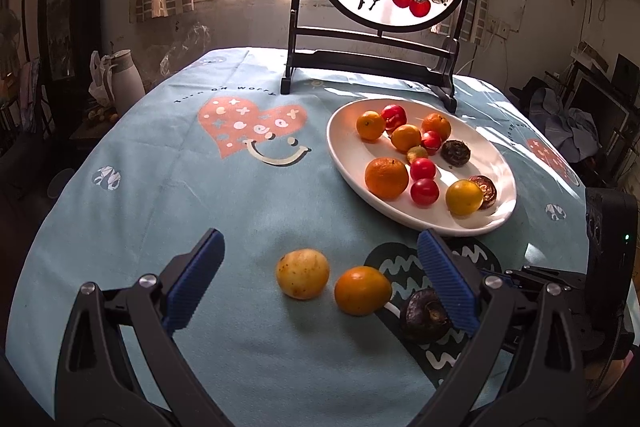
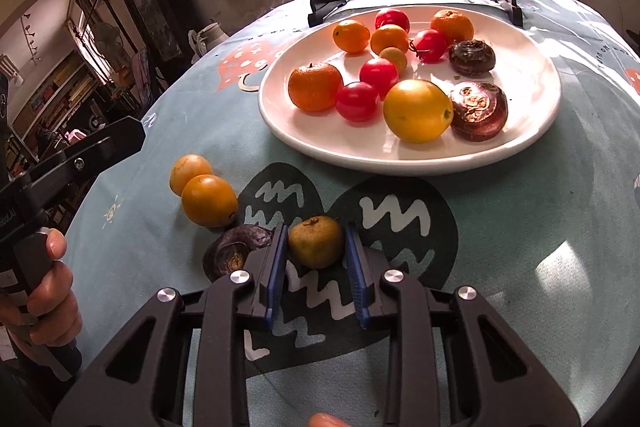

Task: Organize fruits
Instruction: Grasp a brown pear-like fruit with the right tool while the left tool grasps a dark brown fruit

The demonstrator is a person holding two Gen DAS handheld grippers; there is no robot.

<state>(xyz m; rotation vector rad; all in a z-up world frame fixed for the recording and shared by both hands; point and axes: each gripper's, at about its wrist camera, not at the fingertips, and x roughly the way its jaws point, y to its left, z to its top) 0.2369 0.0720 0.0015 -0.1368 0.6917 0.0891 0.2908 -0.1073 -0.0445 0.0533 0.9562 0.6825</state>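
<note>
My right gripper [image 2: 316,231] is shut on a small greenish-yellow fruit [image 2: 316,242] that rests on the blue tablecloth; both blue pads press its sides. Just left of it lie a dark water chestnut [image 2: 234,251], an orange kumquat [image 2: 209,200] and a paler yellow fruit [image 2: 189,171]. My left gripper [image 1: 320,243] stands open above the cloth, with the pale yellow fruit [image 1: 303,273] and the orange kumquat [image 1: 362,290] between its fingers and untouched. The water chestnut [image 1: 424,315] sits by its right finger. A white oval plate [image 1: 348,155] holds several oranges, cherry tomatoes and water chestnuts.
A round painted screen on a black stand [image 1: 368,65] rises behind the plate [image 2: 400,159]. A white jug [image 1: 124,79] stands beyond the table's far left edge. A person's hand [image 2: 48,287] grips the left tool's handle. Bare tablecloth [image 1: 180,195] lies left of the plate.
</note>
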